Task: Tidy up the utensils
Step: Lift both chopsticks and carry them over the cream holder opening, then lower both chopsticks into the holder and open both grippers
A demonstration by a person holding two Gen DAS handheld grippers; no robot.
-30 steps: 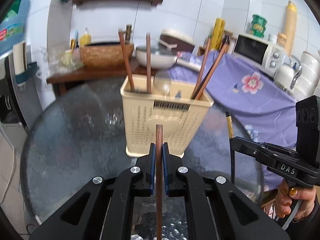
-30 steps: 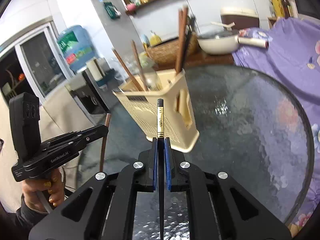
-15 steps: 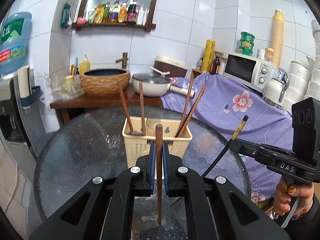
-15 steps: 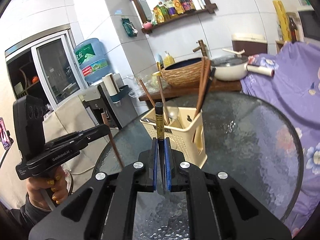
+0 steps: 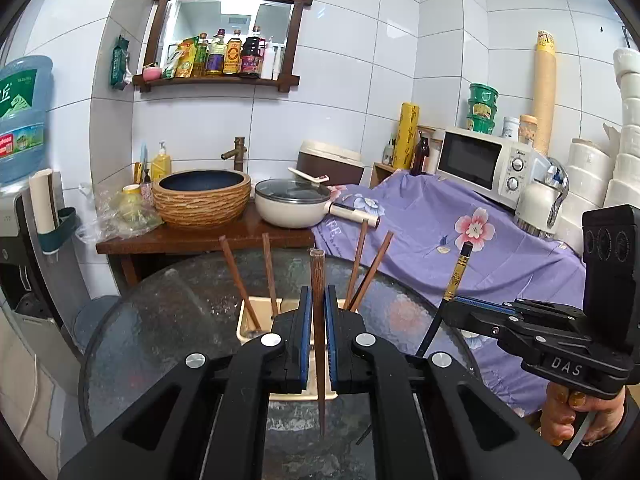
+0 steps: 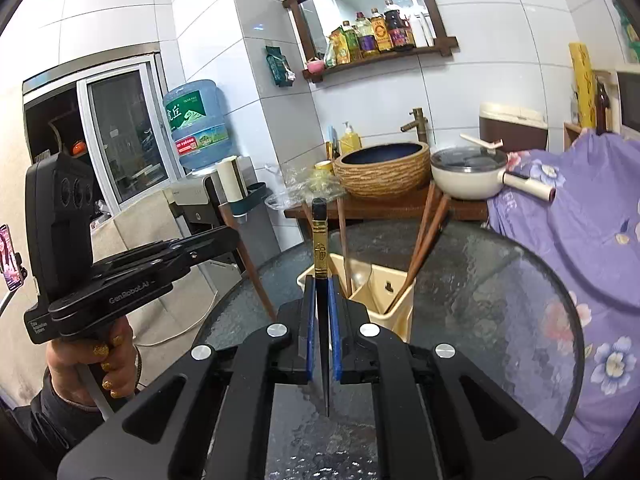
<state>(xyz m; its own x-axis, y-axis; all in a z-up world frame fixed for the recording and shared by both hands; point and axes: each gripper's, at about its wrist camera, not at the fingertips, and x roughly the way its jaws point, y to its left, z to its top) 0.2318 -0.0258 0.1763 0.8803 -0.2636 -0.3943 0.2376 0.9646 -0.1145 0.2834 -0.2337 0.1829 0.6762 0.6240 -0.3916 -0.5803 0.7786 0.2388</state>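
My left gripper (image 5: 318, 296) is shut on a brown wooden chopstick (image 5: 317, 272), held upright above the round glass table (image 5: 160, 320). Just beyond and below it stands a beige slotted utensil holder (image 5: 250, 320) with several brown chopsticks (image 5: 236, 276) leaning in it. My right gripper (image 6: 321, 292) is shut on a black chopstick with a gold band (image 6: 320, 248), also upright, with the holder (image 6: 394, 300) just beyond it. Each gripper shows in the other's view: the right gripper (image 5: 448, 308) at the right, the left gripper (image 6: 232, 236) at the left.
Behind the table a wooden counter carries a woven basin (image 5: 202, 198) and a white lidded pan (image 5: 292, 202). A purple flowered cloth (image 5: 460, 248) drapes furniture at the right, under a microwave (image 5: 484, 164). A water dispenser (image 6: 196, 124) stands at the left.
Both grippers have risen with their chopsticks still clamped. The holder and table now sit lower and smaller in both views, and more of the wall shows.
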